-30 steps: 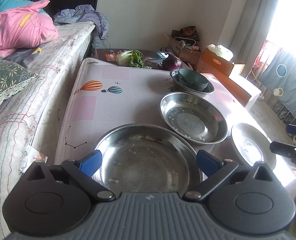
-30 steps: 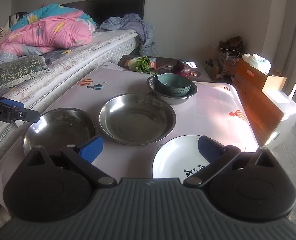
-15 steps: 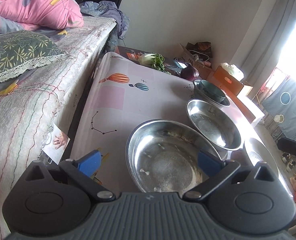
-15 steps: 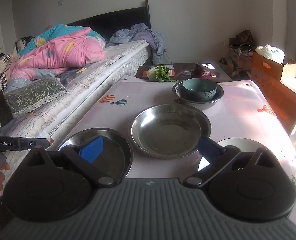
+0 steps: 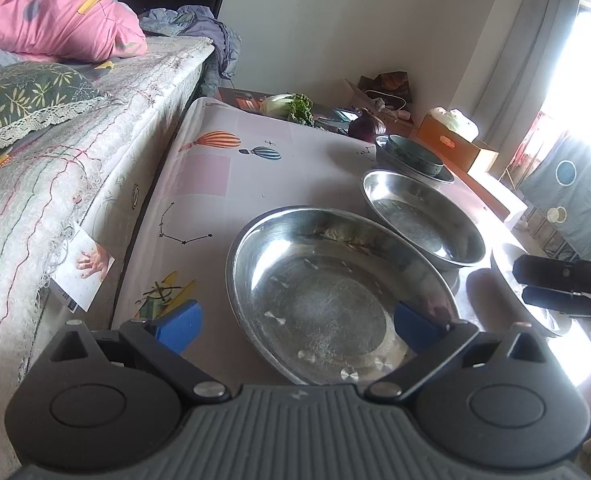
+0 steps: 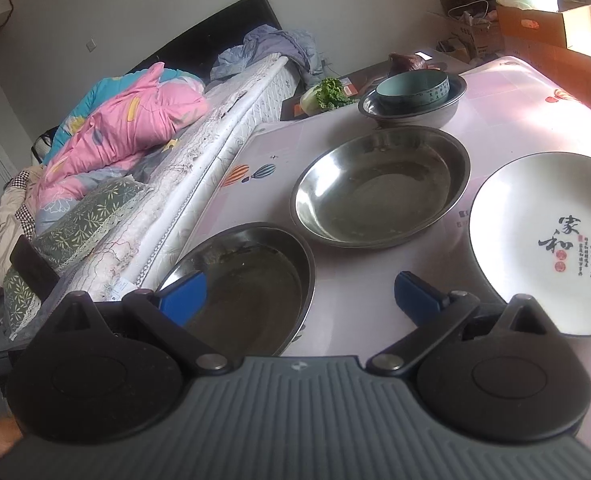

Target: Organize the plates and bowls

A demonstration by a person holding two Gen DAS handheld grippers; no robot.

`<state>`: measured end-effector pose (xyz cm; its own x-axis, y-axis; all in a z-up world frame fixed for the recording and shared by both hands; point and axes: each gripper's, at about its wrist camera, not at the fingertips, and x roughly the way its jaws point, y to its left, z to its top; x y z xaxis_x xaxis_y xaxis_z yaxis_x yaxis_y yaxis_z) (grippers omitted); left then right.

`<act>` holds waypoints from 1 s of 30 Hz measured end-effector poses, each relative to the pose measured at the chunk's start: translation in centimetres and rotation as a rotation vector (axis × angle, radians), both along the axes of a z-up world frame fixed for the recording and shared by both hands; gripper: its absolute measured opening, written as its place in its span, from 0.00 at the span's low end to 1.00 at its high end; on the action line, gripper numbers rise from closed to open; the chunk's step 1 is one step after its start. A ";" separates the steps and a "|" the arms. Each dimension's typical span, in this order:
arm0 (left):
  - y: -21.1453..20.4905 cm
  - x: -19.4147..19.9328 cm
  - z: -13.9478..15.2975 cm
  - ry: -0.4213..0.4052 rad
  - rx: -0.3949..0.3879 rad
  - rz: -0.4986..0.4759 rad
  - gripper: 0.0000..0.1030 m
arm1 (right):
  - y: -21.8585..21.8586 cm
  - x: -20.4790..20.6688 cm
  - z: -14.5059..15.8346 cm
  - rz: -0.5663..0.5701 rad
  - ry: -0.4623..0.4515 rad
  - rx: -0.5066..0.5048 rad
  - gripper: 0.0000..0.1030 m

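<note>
My left gripper has closed in on the near steel bowl, blue pads now straddling its left rim w/ jaws wide, while my right gripper swung left & rolled, putting the white plate off to its right.

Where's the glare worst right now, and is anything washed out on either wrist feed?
Left wrist view: the window is blown out, and the white plate and table edge near it wash out. Right wrist view: evenly lit; the plate's calligraphy reads sharply, and only the orange box catches hot sun. Both show fisheye bending.
</note>
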<state>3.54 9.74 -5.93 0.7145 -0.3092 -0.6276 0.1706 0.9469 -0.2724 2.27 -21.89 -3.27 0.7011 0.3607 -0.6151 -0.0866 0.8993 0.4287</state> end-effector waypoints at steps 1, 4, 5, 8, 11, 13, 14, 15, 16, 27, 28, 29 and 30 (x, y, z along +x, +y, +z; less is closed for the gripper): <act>-0.2 0.1 -0.1 -0.001 -0.003 -0.007 0.98 | 0.0 0.2 -0.4 -0.004 0.009 0.006 0.93; -0.9 0.8 -0.7 0.006 0.015 -0.018 0.94 | 0.1 1.3 -1.5 0.000 0.042 0.033 0.82; -1.0 0.9 -0.8 0.008 0.022 -0.016 0.92 | 0.3 1.6 -1.8 0.009 0.049 0.038 0.75; -1.2 1.5 -1.3 0.030 0.038 -0.007 0.81 | 1.3 2.7 -2.6 0.043 0.063 0.032 0.65; -1.1 2.1 -1.9 0.058 0.058 0.002 0.72 | 2.2 3.8 -3.4 0.068 0.079 0.029 0.51; -1.0 2.5 -2.3 0.078 0.063 0.006 0.65 | 2.7 4.4 -3.9 0.071 0.091 0.028 0.45; -1.0 2.6 -2.4 0.082 0.064 0.007 0.61 | 3.0 4.7 -4.2 0.071 0.097 0.029 0.41; -1.0 2.6 -2.5 0.077 0.069 0.008 0.60 | 3.1 4.9 -4.4 0.073 0.104 0.034 0.33; -1.1 2.6 -2.4 0.075 0.072 0.008 0.57 | 3.2 5.1 -4.5 0.070 0.109 0.035 0.31; -1.3 2.4 -2.3 0.086 0.061 0.001 0.53 | 3.2 4.6 -5.1 0.058 0.142 0.054 0.22; -1.3 2.3 -2.2 0.085 0.063 -0.001 0.53 | 3.2 4.5 -5.1 0.058 0.141 0.053 0.22; -1.3 2.3 -2.2 0.085 0.063 -0.002 0.52 | 3.2 4.5 -5.0 0.058 0.138 0.049 0.22; -1.4 2.2 -2.2 0.086 0.063 -0.004 0.52 | 3.2 4.4 -4.9 0.058 0.136 0.044 0.22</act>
